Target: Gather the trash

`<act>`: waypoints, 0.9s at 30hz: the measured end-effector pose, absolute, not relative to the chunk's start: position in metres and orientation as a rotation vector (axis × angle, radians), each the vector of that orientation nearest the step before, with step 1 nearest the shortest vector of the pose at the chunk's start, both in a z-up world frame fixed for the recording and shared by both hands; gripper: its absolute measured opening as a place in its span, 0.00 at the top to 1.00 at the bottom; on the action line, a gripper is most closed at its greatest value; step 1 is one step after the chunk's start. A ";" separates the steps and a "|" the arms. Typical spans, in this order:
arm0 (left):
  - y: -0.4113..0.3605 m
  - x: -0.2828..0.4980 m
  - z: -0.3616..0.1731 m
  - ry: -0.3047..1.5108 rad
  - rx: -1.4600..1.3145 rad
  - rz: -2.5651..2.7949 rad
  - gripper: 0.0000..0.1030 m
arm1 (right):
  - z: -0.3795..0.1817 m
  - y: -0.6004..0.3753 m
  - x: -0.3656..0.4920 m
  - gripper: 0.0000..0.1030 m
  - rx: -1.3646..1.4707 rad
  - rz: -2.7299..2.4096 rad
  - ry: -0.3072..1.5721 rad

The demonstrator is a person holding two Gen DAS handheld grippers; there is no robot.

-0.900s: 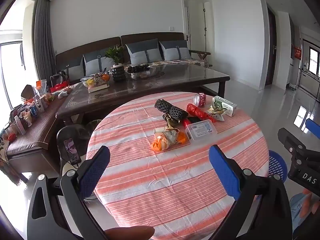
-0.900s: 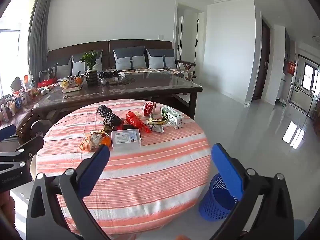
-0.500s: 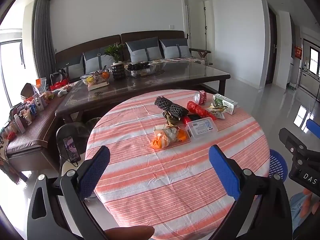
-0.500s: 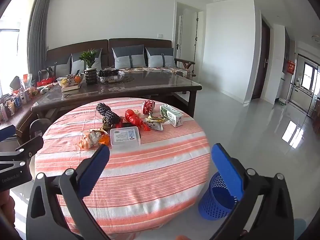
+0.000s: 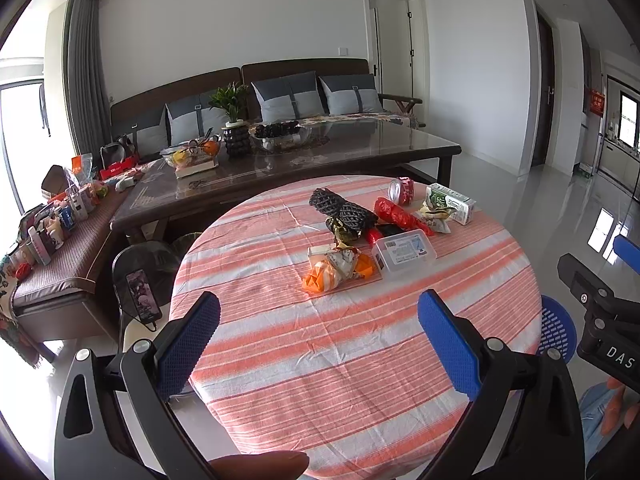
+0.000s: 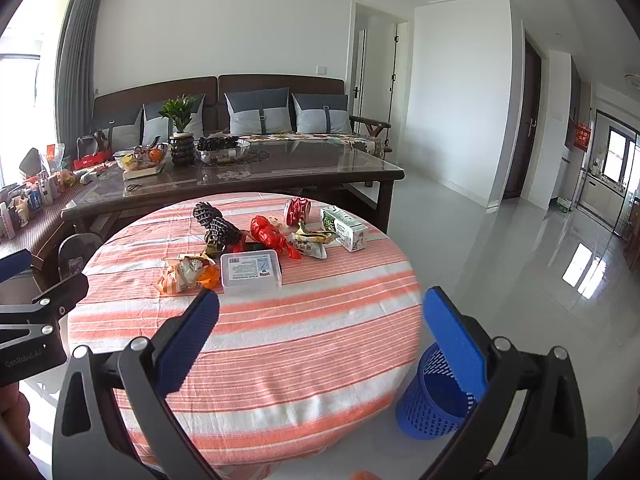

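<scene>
Trash [image 6: 256, 248] lies clustered mid-worktop [image 6: 280, 340], untouched: light crinkly wrappers, a stiff plastic box [image 6: 251, 272]. Judged: pinch the box across its short sides. Left tool [image 5: 318, 338] and right tool [image 6: 320, 334] both gape, empty.

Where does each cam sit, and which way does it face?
Left wrist: on the left gripper, angled down over the striped round table; open jaws, a fingertip, the right gripper at right.
Right wrist: on the right gripper, same heading; open jaws, the left gripper at left.
Shared: trash pile, clear plastic box, blue mesh bin.
</scene>
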State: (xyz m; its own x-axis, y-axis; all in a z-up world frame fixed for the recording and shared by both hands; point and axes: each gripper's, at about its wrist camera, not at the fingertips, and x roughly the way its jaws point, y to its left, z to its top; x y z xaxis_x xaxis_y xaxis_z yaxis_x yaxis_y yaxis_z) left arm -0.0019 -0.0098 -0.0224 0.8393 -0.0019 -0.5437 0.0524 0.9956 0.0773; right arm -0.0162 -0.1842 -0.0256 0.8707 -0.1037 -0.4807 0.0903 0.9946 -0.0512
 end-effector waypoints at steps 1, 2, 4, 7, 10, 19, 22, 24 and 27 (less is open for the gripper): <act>-0.006 -0.002 -0.018 0.576 0.092 -0.030 0.05 | -0.026 -0.185 -0.016 0.04 -0.026 -0.101 0.505; -0.006 -0.002 -0.018 0.576 0.093 -0.031 0.05 | -0.026 -0.185 -0.016 0.04 -0.027 -0.101 0.505; -0.006 -0.002 -0.019 0.575 0.093 -0.031 0.05 | -0.026 -0.185 -0.016 0.04 -0.027 -0.101 0.506; -0.007 -0.004 -0.024 0.573 0.097 -0.028 0.05 | -0.026 -0.185 -0.016 0.04 -0.027 -0.101 0.505; 0.007 -0.001 -0.030 0.576 0.093 -0.028 0.05 | -0.026 -0.185 -0.016 0.04 -0.032 -0.101 0.504; 0.008 -0.002 -0.029 0.575 0.095 -0.026 0.05 | -0.026 -0.186 -0.016 0.04 -0.033 -0.101 0.504; 0.009 -0.002 -0.031 0.577 0.097 -0.026 0.05 | -0.026 -0.185 -0.016 0.04 -0.033 -0.101 0.505; 0.009 -0.002 -0.030 0.576 0.097 -0.027 0.05 | -0.027 -0.186 -0.016 0.04 -0.033 -0.100 0.506; 0.012 -0.004 -0.034 0.577 0.097 -0.027 0.05 | -0.027 -0.186 -0.016 0.04 -0.034 -0.102 0.505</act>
